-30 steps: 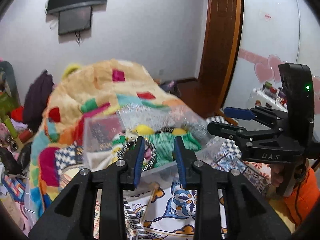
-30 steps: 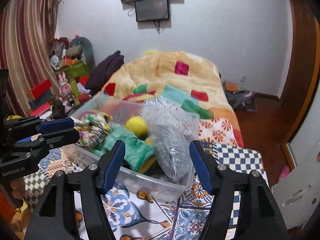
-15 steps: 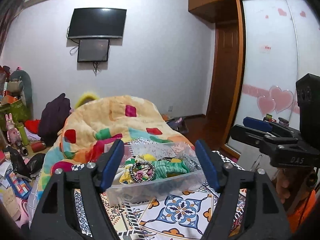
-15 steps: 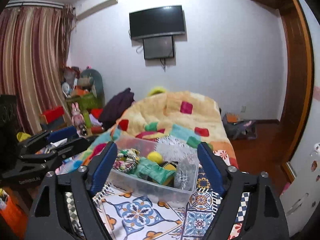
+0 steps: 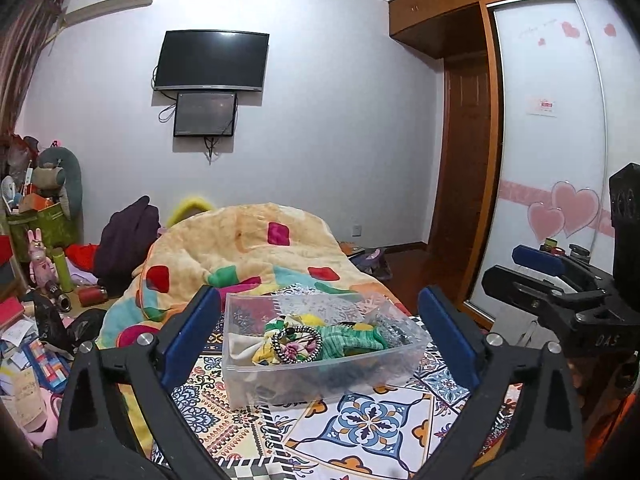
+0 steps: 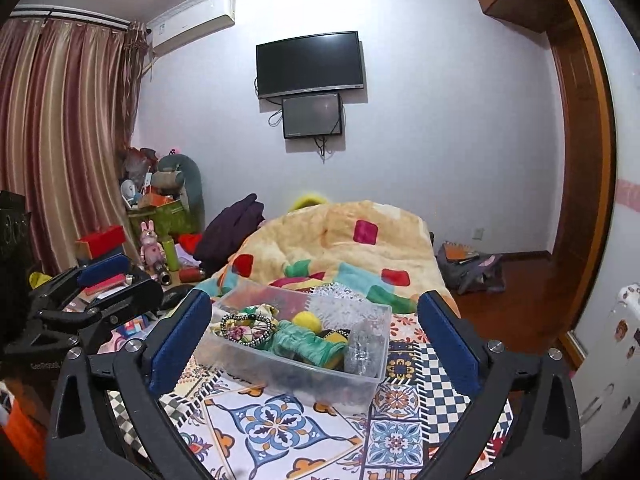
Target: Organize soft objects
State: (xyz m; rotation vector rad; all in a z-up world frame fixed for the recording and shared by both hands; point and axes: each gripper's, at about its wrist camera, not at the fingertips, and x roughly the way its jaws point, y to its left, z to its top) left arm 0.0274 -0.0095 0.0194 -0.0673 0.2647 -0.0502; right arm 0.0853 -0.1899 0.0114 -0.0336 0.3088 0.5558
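Left wrist view: left gripper [image 5: 320,336] and right gripper [image 6: 314,334] both spread, empty, clear bin [image 5: 320,376] of soft items mid-bedspread [image 5: 372,432]; risk: careless reach tips the light bin.

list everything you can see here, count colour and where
bin: 1, clear plastic, on the patterned sheet, near centre
scrunchie: 1, floral with black-white edge, in the bin, left side
green cloth: 1, green, in the bin, middle
yellow ball: 1, yellow, in the bin, behind the green cloth
sheet: 1, multicolour tile print, under the bin
blanket: 1, cream with coloured patches, heaped behind the bin
TV: 1, black, on the far wall
small screen: 1, dark, under the TV
curtain: 1, striped brown, left wall
left gripper: 1, black with blue pads, open, empty
right gripper: 1, black with blue pads, open, empty
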